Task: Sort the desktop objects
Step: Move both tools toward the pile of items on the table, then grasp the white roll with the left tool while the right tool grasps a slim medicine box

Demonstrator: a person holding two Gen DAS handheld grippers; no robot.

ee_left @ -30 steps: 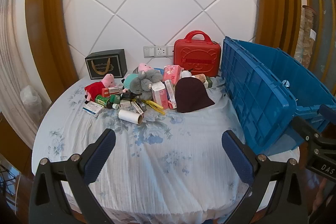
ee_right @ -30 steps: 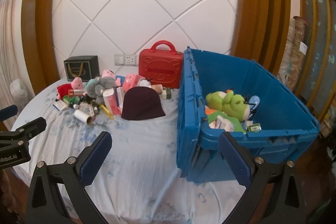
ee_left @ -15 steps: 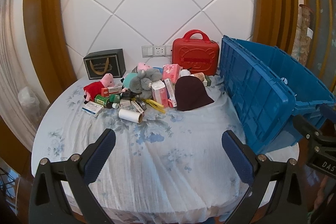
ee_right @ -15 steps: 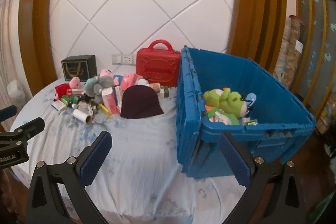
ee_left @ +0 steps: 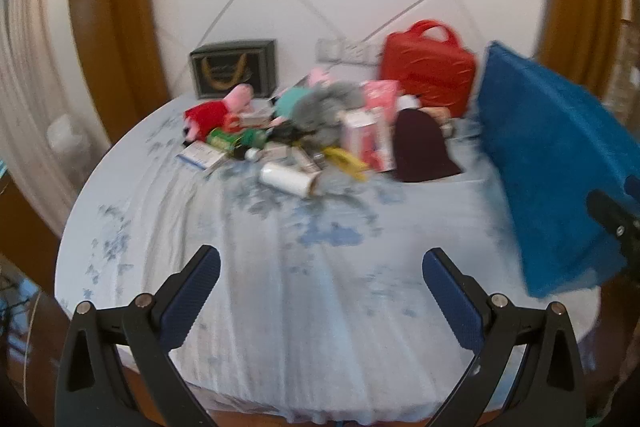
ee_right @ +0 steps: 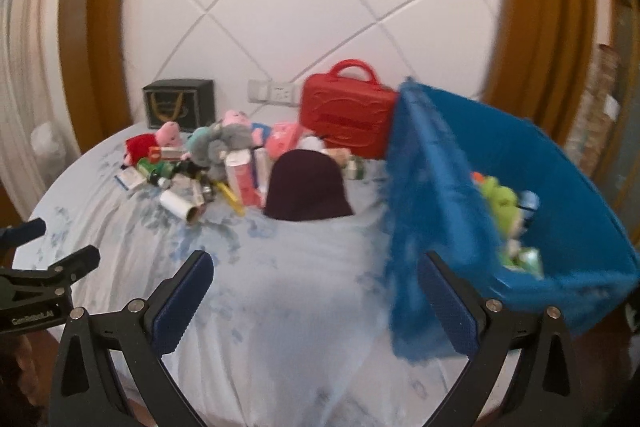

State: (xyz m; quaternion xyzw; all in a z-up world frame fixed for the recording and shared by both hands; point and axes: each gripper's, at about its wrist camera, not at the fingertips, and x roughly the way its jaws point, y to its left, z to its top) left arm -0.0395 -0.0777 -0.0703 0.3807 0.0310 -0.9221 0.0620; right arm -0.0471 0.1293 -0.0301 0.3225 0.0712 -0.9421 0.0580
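Both held low over the near edge of the tabletop [ee_left: 320, 327], nothing between the fingers: left hand-held gripper [ee_left: 320, 291] spread wide and empty, right hand-held gripper [ee_right: 316, 291] likewise apart and empty. Clutter heaped at 12 o'clock in both views, well apart from either tool; blue crate [ee_right: 560, 211] at 2 to 3 o'clock, already carrying a green plush toy [ee_right: 500, 195]. Probably light, all of it. Dark beanie [ee_right: 308, 187] at the front of the heap: soft, limp, best pinched at a fold near the crown. Grey plush [ee_right: 224, 143] and red-and-pink plush [ee_left: 216, 111]: squashy, forgiving, graspable by the body. White roll [ee_left: 286, 179] lying on its side: stiff, smooth, liable to roll, best taken across its width. Pink-and-white carton [ee_left: 364, 139]: thin card, easily crushed. Red case [ee_right: 344, 115] at the back: rigid, handle on top. No labels readable through the blur; only faint lettering on the left tool's body at 8 o'clock in the right view, not clearly legible.
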